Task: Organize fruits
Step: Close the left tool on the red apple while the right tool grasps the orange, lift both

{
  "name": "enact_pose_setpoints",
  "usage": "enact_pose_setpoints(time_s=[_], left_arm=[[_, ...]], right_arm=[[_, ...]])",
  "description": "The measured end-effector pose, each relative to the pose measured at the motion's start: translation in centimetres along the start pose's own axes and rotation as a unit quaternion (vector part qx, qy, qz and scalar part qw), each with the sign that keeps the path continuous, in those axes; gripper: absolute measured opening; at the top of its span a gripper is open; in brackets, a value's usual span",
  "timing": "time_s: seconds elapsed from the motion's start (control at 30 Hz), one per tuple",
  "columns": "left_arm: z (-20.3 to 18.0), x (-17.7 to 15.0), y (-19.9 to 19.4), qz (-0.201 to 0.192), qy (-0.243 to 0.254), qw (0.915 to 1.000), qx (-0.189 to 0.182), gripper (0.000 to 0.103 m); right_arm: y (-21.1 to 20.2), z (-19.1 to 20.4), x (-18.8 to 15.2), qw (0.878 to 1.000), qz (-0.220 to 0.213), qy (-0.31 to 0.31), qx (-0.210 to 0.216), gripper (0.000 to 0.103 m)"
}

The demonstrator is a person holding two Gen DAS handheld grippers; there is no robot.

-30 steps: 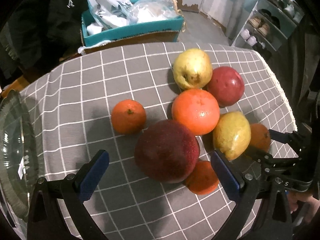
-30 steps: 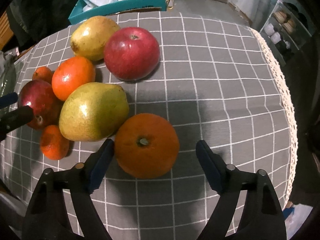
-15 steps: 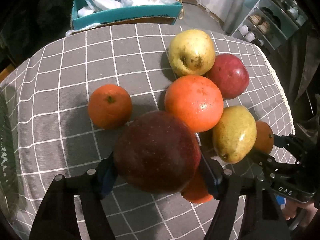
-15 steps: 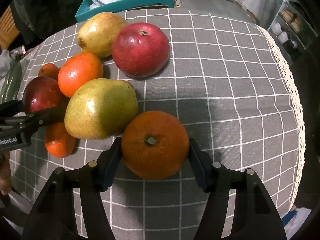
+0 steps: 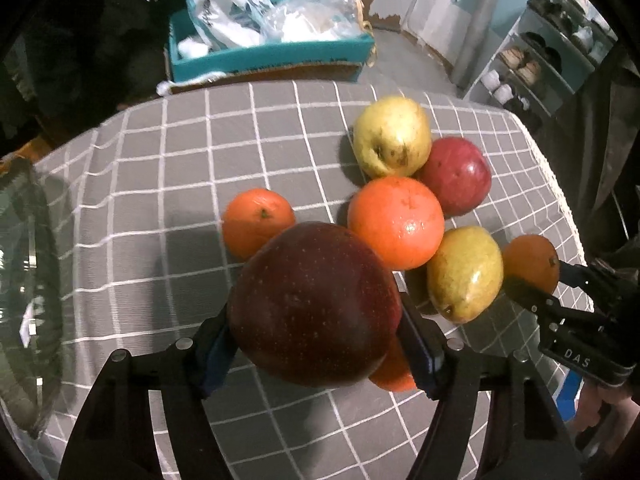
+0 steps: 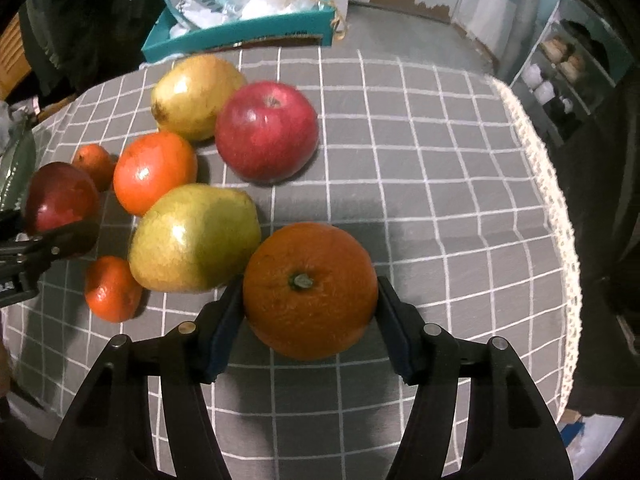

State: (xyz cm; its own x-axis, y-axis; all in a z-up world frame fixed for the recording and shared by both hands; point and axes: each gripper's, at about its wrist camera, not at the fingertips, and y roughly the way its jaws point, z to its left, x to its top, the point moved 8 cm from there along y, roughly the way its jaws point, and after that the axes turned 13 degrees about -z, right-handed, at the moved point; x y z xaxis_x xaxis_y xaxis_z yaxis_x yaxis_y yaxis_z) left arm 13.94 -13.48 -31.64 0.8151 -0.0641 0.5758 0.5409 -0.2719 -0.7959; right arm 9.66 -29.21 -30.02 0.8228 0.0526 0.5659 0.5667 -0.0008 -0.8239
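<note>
My left gripper [image 5: 316, 344] is shut on a dark red apple [image 5: 314, 304] and holds it just above the checked cloth. My right gripper [image 6: 310, 320] is shut on a large orange [image 6: 310, 290], also seen in the left wrist view [image 5: 530, 262]. Beside it lie a green pear [image 6: 194, 238], a small tangerine [image 6: 110, 288], a bright orange [image 6: 154, 172], a red apple [image 6: 266, 132], a yellow pear [image 6: 194, 96] and another tangerine [image 5: 258, 222].
A glass bowl [image 5: 24, 292] stands at the table's left edge. A teal box with plastic bags [image 5: 268, 46] sits behind the table. The grey checked tablecloth [image 6: 440, 160] has a lace edge at the right, where the table drops off. A shelf [image 5: 540, 52] stands at the far right.
Both grippers went from open to shut, the left on the dark red apple, the right on the large orange. Both fruits now sit slightly raised from the cloth.
</note>
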Motion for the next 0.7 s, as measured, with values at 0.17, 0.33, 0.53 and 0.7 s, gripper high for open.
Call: enact_pose_setpoints(time_s=[0.17,0.33,0.53,0.7], left_arm=[[1.1,0.7,-1.8,-0.018,-0.004,0.9997,0.013,0.074],[1.9,1.5,-4.0,-0.043,-0.003,0.9987,0.028,0.074],[2.7,2.7,-6.6,-0.075,-0.001,0.9963,0.042,0.074],[2.8,3.3,-8.5,-0.094,0.003,0.9944,0.047,0.074]], right_arm=[[-1.5,0.3,1.8,0.999,-0.034,-0.006,-0.010,0.063],[-3.8,0.7,3.4,0.997,-0.074,-0.013,-0.013,0.063],[-6.4,2.1,5.4,0.993,-0.115,-0.013,0.000,0.063],[-8.2,3.0,6.6,0.990,-0.140,-0.017,0.010,0.063]])
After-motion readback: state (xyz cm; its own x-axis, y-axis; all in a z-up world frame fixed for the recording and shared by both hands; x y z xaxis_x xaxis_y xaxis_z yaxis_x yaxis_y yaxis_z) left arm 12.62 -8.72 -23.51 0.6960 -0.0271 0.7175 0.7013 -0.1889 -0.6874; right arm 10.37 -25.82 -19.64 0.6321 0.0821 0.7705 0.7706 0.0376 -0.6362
